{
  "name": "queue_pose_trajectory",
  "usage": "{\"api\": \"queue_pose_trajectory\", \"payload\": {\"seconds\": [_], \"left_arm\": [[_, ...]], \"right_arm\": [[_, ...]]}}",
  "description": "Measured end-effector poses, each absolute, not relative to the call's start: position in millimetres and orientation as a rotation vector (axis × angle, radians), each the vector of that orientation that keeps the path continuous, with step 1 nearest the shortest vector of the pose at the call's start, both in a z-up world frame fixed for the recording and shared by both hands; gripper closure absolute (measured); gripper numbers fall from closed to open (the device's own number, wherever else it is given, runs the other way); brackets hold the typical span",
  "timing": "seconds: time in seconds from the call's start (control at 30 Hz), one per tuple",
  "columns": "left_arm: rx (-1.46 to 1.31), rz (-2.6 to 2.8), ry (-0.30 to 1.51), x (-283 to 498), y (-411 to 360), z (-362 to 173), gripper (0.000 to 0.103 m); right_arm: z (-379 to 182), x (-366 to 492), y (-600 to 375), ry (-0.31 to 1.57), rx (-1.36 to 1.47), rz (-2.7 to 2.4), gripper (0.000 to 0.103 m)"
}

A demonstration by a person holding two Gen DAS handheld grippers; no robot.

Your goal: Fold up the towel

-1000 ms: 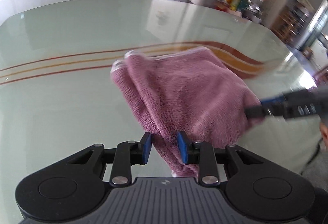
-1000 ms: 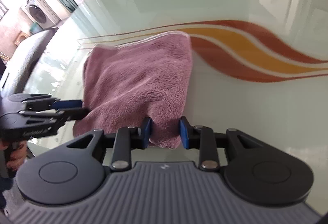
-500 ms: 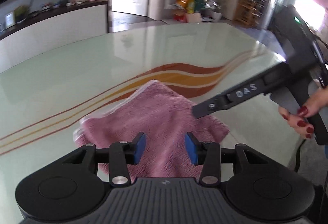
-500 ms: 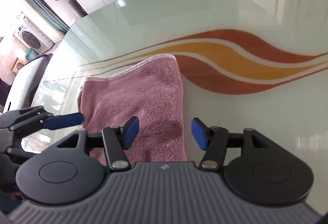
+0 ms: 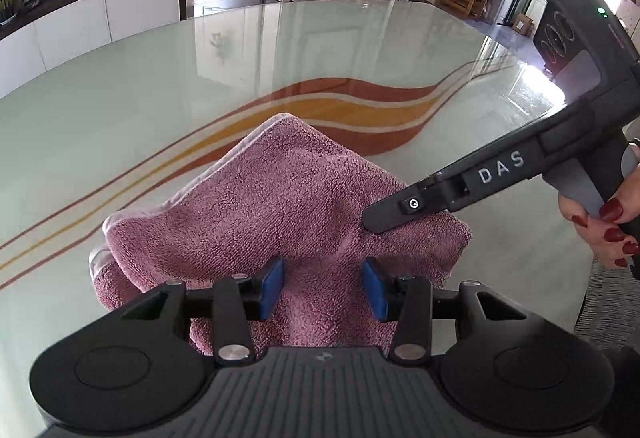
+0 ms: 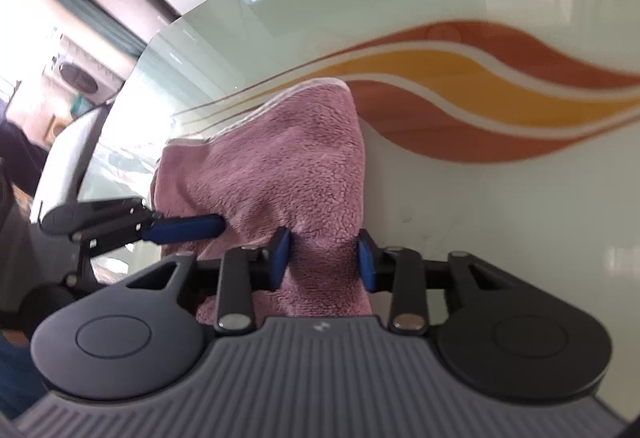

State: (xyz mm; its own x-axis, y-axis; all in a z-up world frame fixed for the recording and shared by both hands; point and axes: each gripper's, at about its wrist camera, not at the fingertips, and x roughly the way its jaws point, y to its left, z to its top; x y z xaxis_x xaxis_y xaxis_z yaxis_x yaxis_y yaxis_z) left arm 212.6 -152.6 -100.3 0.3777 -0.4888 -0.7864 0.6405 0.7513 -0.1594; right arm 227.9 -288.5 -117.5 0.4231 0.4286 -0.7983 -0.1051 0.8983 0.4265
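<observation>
Left gripper [image 5: 322,288]: black two-finger frame, blue pads [image 5: 272,288] on the inner faces. Each finger carries a black link arm ending in a silver round-head screw just behind the pads. Outboard of the screws, two large round black housings with recessed discs; between them a grey ribbed plate with a small white mark at its front edge.

Right gripper [image 6: 323,264]: same build, same blue pads [image 6: 279,258], silver screws, ribbed grey plate. Seen side-on from the left camera, its black body reads "DAS" in white, a small green light on the upper housing. Right hand [image 5: 600,222]: dark red nail polish.
</observation>
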Motion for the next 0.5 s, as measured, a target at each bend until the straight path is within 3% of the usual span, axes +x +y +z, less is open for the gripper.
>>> {"api": "queue_pose_trajectory", "payload": {"seconds": [0.5], "left_arm": [[0.175, -0.719, 0.908, 200, -151, -103, 0.055]], "right_arm": [[-73, 198, -213, 0.986, -0.051, 0.352, 0.081]]}}
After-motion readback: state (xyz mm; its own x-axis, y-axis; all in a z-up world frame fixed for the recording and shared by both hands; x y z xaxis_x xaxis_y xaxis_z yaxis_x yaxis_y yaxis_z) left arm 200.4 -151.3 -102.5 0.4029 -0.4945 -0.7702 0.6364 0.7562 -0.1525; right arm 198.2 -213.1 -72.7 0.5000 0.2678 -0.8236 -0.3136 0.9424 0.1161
